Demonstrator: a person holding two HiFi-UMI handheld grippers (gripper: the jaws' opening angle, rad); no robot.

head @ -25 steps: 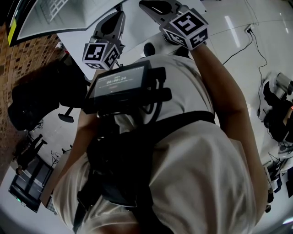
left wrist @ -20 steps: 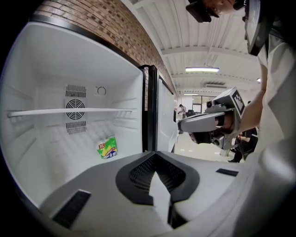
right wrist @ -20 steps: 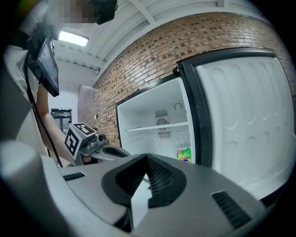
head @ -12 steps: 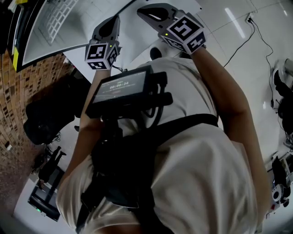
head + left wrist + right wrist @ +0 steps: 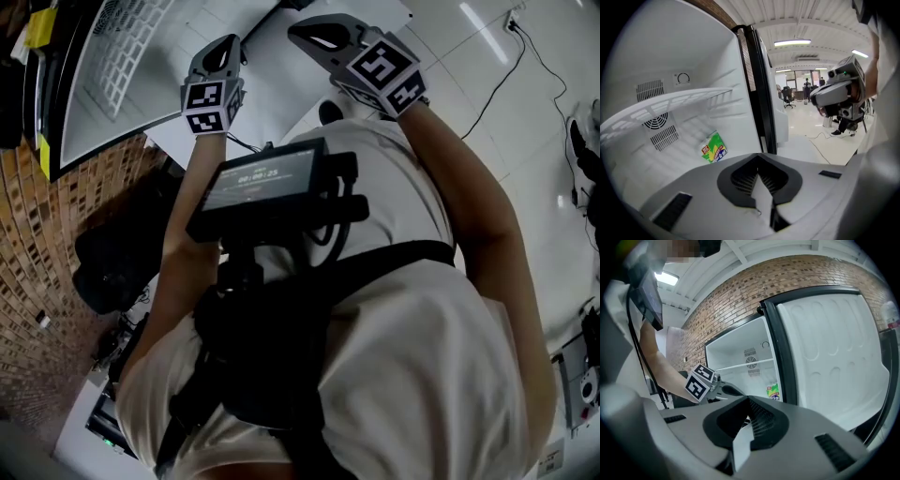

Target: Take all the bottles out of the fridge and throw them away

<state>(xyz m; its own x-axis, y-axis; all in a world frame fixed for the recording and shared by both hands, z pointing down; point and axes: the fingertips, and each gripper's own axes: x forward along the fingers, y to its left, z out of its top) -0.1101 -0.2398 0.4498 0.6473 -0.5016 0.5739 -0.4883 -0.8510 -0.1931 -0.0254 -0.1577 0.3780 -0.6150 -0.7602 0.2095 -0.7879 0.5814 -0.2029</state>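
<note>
The fridge (image 5: 693, 61) stands open in front of me, white inside, with a wire shelf (image 5: 670, 101) and a fan vent (image 5: 656, 122). A green and yellow packet (image 5: 714, 147) leans on its back wall; I see no bottle in the part that shows. My left gripper (image 5: 761, 185) is shut with nothing between its jaws and points down into the fridge mouth. In the head view it (image 5: 228, 47) is just outside the shelf (image 5: 131, 37). My right gripper (image 5: 749, 423) is also shut and empty, beside the left gripper (image 5: 733, 391), facing the fridge door (image 5: 834, 357).
A brick wall (image 5: 37, 281) runs behind and left of the fridge. A dark chair-like object (image 5: 122, 272) stands at the left. A cable (image 5: 487, 75) trails over the glossy floor on the right. A small pale object (image 5: 890, 315) sits above the door's top edge.
My left gripper has rolled and dropped closer to the fridge opening. More of the wire shelf and brick wall shows at the upper left. Both grippers stay shut.
</note>
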